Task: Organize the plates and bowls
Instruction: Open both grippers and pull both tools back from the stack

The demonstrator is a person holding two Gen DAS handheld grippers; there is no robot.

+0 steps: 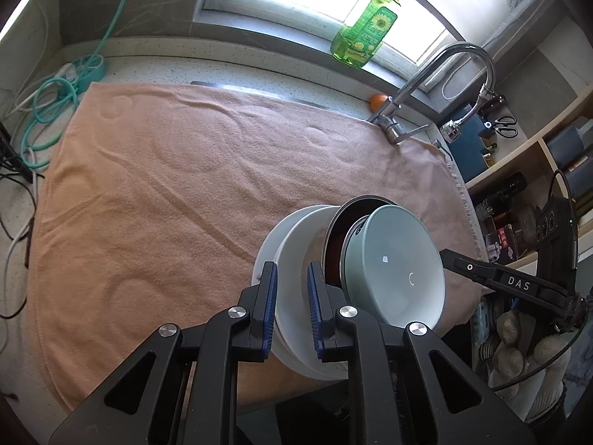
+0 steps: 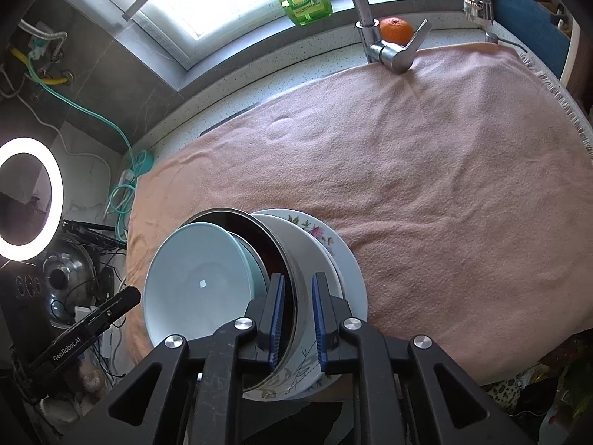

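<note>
Peach towel point(image 1: 178, 193) spread over the tabletop, stack of dishes point(image 1: 355, 278) tilted at its near edge. Left hand-held gripper point(image 1: 292, 307) straddling the white plate point(image 1: 292, 259) rim, blue pads slightly apart, not visibly pinching. Right hand-held gripper point(image 2: 298, 319) bracketing the steel bowl point(image 2: 296, 259) wall, likewise loose. Pale blue bowl point(image 2: 200, 282) nested innermost.

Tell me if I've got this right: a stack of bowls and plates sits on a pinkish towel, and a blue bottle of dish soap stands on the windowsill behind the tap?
Nearly. The plastic pump bottle of dish soap is green, not blue, as the left wrist view shows. The rest holds: the stack of bowls and plates sits on the pinkish towel, and the bottle stands on the windowsill behind the steel tap.
</note>
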